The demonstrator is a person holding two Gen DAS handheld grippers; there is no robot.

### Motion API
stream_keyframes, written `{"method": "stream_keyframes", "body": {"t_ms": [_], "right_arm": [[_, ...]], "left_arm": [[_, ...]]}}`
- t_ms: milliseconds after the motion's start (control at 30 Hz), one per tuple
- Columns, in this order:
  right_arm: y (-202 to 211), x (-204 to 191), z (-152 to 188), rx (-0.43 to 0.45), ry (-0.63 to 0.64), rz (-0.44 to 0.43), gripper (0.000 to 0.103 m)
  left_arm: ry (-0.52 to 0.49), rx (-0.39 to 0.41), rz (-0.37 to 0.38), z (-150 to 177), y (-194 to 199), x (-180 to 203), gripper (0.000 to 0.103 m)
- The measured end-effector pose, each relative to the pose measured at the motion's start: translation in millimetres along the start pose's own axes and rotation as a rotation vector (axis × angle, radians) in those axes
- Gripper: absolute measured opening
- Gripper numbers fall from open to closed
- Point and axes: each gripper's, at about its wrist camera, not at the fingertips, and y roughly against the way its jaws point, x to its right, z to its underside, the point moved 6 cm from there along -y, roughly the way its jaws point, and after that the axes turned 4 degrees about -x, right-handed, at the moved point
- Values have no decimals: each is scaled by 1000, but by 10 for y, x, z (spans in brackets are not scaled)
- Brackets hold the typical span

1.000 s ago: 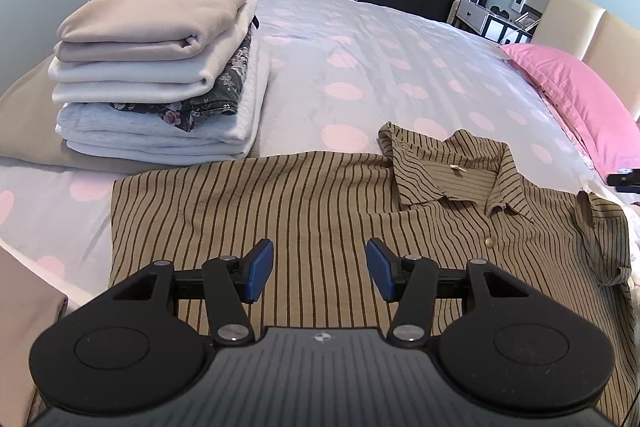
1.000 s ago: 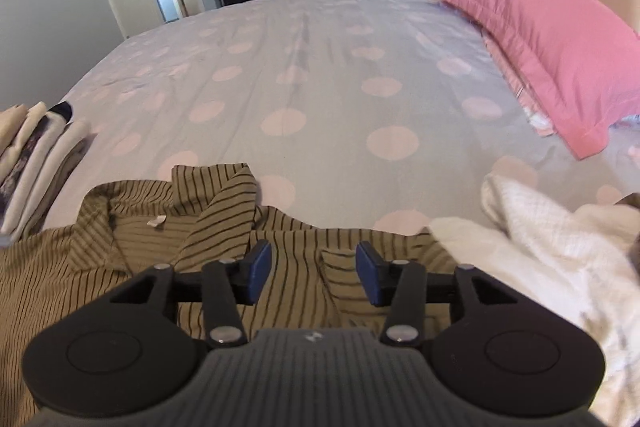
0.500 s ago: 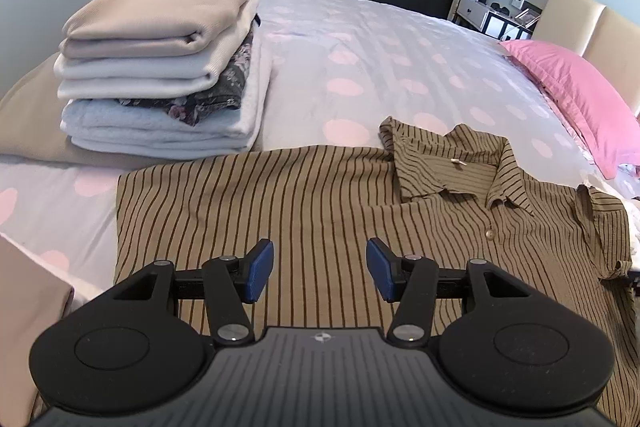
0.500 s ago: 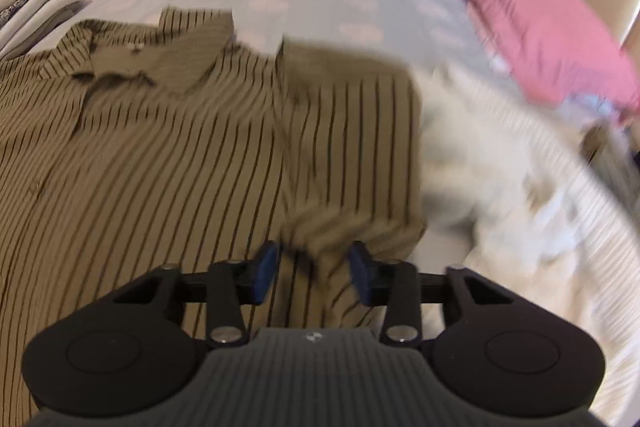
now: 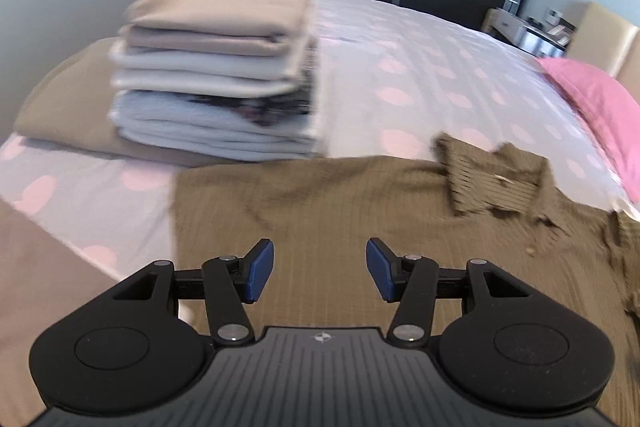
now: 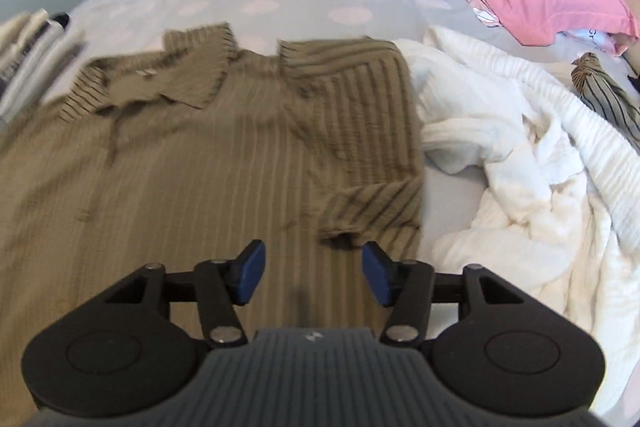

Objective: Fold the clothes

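The left gripper (image 5: 320,269) hangs over the brown striped shirt (image 5: 320,203), its blue-padded jaws spread wide with nothing between them. The shirt lies flat across the near part of the bed (image 5: 432,67), collar (image 5: 492,179) toward the right, though the picture is smeared and the stripes barely show. Behind it on the left a stack of folded clothes (image 5: 216,67) sits on a beige cloth (image 5: 60,103), and a pink pillow (image 5: 600,103) lies at the far right.

Both the left gripper (image 5: 320,269) and the right gripper (image 6: 313,273) have matte black housings with ribbed grey centres, round side discs, silver pivot screws and blue fingertip pads (image 5: 260,269).
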Motion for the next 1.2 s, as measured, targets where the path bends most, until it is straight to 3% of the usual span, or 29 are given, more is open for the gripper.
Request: {"method": "stream_keyframes", "body": {"t_ms": [133,400,600,833,933,1000,1033,1200], "right_arm": [[123,-186,90,-14,-46,-46,58],[-67,-413,70,-41,-25,-79,58],[-228,-402,-55,-51,-58,-79,58],[-328,-488,-124,-57,-56,-98,58],[-333,-537,-149,-53,-48,-108,58],[-329,-569,-160,-50,-42,-115,58],[-323,-584,-162,-49,-37,-117,58],[-242,-606,-174,-33,-31,-129,58]], "left_arm": [[-24,-4,-56,-101,-181,-385,49],[85,-20,-87,-350,-795,-950,49],[132,-5,-60,-481,-1166,-1121,55],[156,-30,-113,-387,-1577,-1191,51],[130,-17,-125,-383,-1590,-1159,38],[112,-16,-103,-387,-1555,-1113,6],[99,-7,-93,-391,-1511,-1075,2],[20,29,-64,-473,-1158,-834,1]]}}
